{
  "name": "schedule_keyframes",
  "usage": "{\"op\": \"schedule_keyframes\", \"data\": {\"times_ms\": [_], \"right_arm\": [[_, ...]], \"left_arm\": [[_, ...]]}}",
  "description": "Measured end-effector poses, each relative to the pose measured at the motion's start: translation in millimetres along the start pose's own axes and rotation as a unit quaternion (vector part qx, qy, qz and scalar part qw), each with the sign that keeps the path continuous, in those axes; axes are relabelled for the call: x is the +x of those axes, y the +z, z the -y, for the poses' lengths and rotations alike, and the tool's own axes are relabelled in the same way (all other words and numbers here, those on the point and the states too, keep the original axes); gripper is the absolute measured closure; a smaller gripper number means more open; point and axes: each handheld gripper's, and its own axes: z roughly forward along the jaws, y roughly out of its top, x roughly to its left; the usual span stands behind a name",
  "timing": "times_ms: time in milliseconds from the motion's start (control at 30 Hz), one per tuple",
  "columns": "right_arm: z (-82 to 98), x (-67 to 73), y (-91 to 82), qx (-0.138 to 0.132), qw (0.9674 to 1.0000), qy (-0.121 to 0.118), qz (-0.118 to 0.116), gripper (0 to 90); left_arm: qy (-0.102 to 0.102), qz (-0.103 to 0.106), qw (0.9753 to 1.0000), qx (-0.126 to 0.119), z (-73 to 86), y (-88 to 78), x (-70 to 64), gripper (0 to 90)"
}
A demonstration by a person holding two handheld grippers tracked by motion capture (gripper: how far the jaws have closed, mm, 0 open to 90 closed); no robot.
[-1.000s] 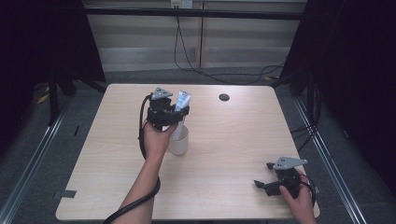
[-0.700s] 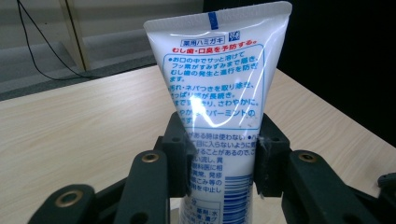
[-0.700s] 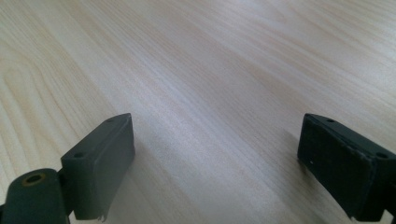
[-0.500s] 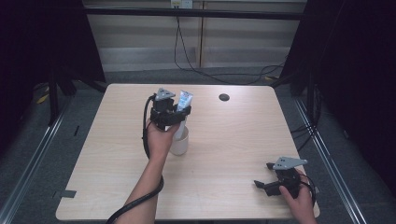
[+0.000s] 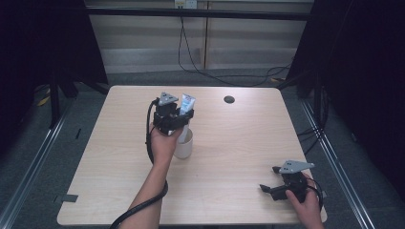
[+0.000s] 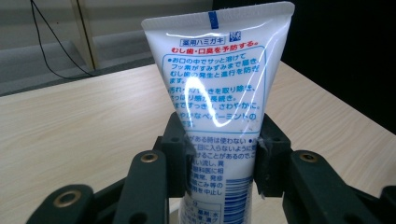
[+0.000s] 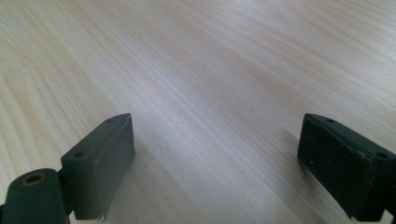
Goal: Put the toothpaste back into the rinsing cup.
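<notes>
In the high view, a light wooden table was seen with rounded corners, its far edge running along a grey floor strip and its near edge cut by the bottom of the picture. The left gripper was held above the left-centre of the table, well in from every edge, and was clamped on a white toothpaste tube kept upright, crimped end up. Directly beneath the tube a white cup stood on the table; the tube's lower end was seen at the cup's mouth, though whether it touched could not be told. A small dark round spot was seen near the far edge. The right gripper lay low near the front right corner, close to the near and right edges. Wide bare wood was left between the two grippers, and across the right half of the table.

In the left gripper view, the tube was seen pinched between the two black jaws about midway down its printed body, with blue and red lettering facing the camera. The table's right edge was seen just behind it, against a dark background.

In the right gripper view, the jaws were spread wide apart over bare wood grain, with nothing held between them.
</notes>
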Motion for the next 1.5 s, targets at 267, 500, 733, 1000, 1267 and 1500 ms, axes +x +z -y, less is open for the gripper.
{"op": "schedule_keyframes", "data": {"times_ms": [267,500,733,1000,1267,1500], "right_arm": [[-0.1,0.0,0.0,0.000,1.0000,0.000,-0.001,10.6],[-0.1,0.1,0.0,0.000,1.0000,0.001,-0.001,10.6],[0.0,0.0,0.1,0.000,1.0000,0.000,0.000,10.6],[0.0,0.0,0.0,0.000,1.0000,0.000,0.000,10.6],[-0.1,0.0,0.1,0.000,1.0000,0.000,0.000,10.6],[-0.1,-0.1,0.3,0.000,1.0000,-0.001,-0.001,10.5]], "left_arm": [[0.002,-0.002,1.0000,0.002,4.0,5.1,-0.9,62.9],[0.003,-0.007,1.0000,0.003,9.3,6.2,-0.6,62.7],[0.003,-0.010,0.9999,0.005,14.0,5.7,-0.9,62.3],[0.003,-0.011,0.9999,0.008,21.3,3.6,-1.8,62.0],[0.008,-0.015,0.9998,0.010,29.8,0.3,-6.1,61.8],[0.007,-0.018,0.9997,0.017,36.6,-0.8,-5.2,61.6]]}}
